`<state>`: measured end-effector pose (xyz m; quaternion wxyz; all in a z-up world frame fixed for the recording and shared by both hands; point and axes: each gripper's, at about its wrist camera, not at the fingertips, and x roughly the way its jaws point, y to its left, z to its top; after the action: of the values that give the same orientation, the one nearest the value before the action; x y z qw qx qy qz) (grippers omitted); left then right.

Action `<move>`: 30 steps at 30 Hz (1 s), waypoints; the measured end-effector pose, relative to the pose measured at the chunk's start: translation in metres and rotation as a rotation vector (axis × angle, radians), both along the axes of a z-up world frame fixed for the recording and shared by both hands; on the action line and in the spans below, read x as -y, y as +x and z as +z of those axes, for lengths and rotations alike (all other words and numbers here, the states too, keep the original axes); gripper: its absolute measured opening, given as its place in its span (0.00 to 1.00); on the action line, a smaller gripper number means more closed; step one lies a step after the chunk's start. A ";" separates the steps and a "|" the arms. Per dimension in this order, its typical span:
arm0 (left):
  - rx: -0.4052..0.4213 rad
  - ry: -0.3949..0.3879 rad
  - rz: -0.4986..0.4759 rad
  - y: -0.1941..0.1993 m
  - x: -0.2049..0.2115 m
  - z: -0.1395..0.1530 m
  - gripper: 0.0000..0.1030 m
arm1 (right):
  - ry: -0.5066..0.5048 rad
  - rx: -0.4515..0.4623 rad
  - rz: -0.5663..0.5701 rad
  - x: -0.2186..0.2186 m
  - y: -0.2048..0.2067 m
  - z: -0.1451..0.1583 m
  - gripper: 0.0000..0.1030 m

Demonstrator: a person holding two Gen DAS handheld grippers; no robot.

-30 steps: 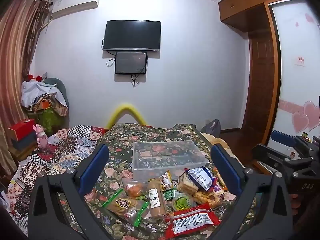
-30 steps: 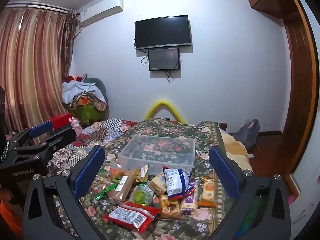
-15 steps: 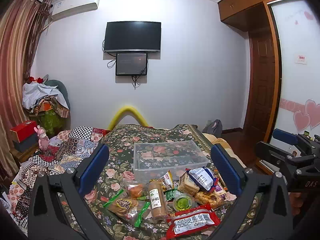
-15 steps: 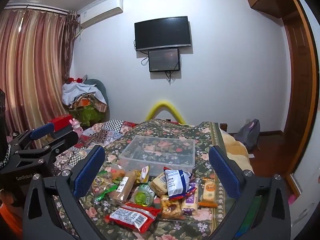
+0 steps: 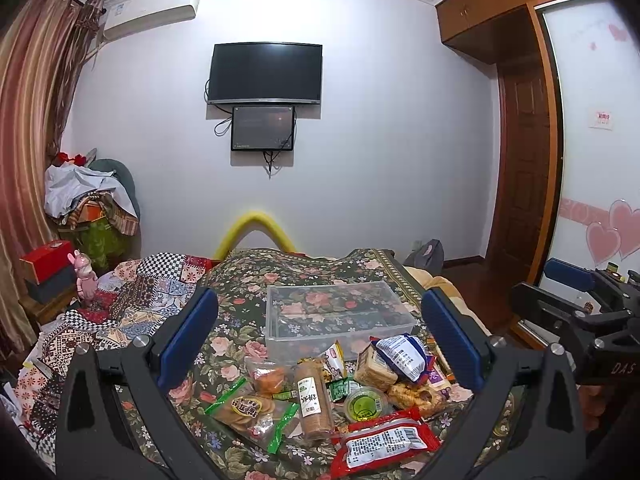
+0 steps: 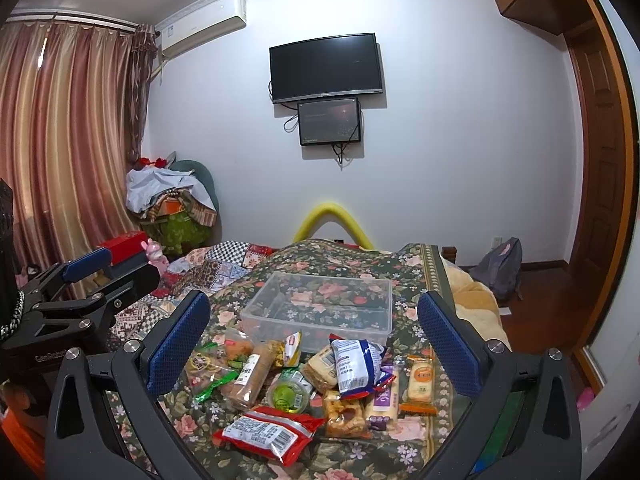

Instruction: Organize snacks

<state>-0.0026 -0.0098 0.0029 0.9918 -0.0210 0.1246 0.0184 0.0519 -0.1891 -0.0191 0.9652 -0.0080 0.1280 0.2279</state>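
Several wrapped snacks lie in a pile on the flowered bedspread (image 5: 248,280): a red packet (image 5: 384,442) (image 6: 268,432), a tan biscuit roll (image 5: 314,400) (image 6: 250,380), a green jelly cup (image 5: 364,400) (image 6: 288,394), a blue-and-white bag (image 5: 402,356) (image 6: 356,362). Behind them stands an empty clear plastic box (image 5: 338,320) (image 6: 320,306). My left gripper (image 5: 318,336) hangs open above and in front of the pile, holding nothing. My right gripper (image 6: 314,336) is likewise open and empty. Each gripper shows at the other view's edge.
A patchwork quilt (image 5: 132,304) covers the bed's left part. A pink toy (image 5: 82,276) and red box (image 5: 46,256) sit at the left, with heaped clothes (image 5: 92,208) behind. A backpack (image 6: 500,266) rests on the floor near the wooden door (image 5: 520,168). A TV (image 5: 266,74) hangs ahead.
Both views have tilted slightly upward, so the snacks and box sit a little lower in frame. Nothing on the bed has moved and both grippers stay open.
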 end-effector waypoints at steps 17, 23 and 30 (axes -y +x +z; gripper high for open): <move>0.002 0.004 0.000 -0.001 0.000 -0.001 1.00 | 0.007 0.002 -0.002 0.002 -0.001 0.001 1.00; 0.002 0.004 -0.001 0.000 0.001 0.000 1.00 | 0.008 0.001 -0.002 0.001 -0.001 0.001 1.00; 0.000 0.005 -0.004 0.001 0.002 0.000 1.00 | 0.009 0.000 -0.001 0.001 0.000 0.002 1.00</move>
<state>-0.0019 -0.0118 0.0030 0.9919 -0.0182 0.1243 0.0167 0.0515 -0.1905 -0.0174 0.9654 -0.0035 0.1270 0.2279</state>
